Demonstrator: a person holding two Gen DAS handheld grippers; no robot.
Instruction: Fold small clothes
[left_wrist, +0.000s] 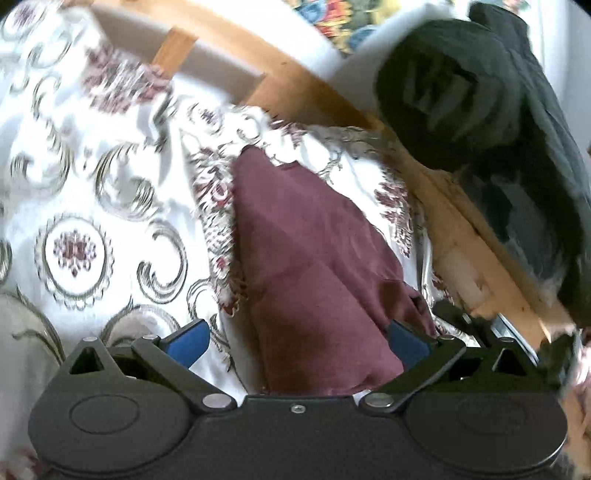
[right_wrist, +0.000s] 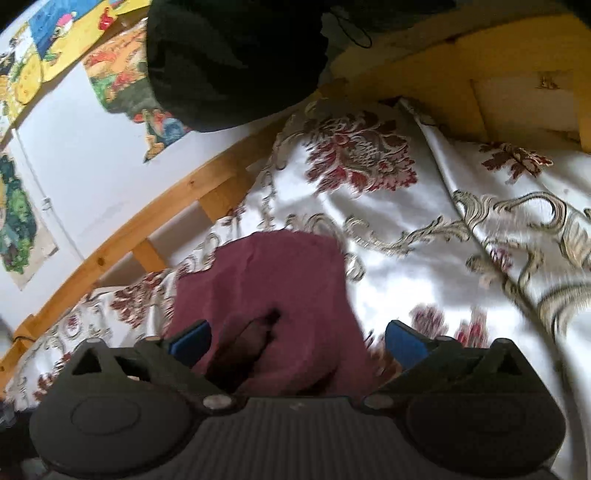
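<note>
A small maroon garment (left_wrist: 314, 266) lies on a white bedspread with floral patterns (left_wrist: 110, 192). In the left wrist view it stretches away from between the blue pads. My left gripper (left_wrist: 299, 343) is open, its jaws wide apart on either side of the near end of the garment. In the right wrist view the same maroon garment (right_wrist: 273, 288) lies bunched with a dark fold near the middle. My right gripper (right_wrist: 295, 343) is open too, straddling the garment's near edge. Neither gripper is closed on the cloth.
A wooden bed rail (left_wrist: 295, 96) runs along the far side of the bedspread, also in the right wrist view (right_wrist: 155, 221). A dark garment (left_wrist: 498, 140) hangs over the rail. A white wall with colourful posters (right_wrist: 55, 110) lies behind.
</note>
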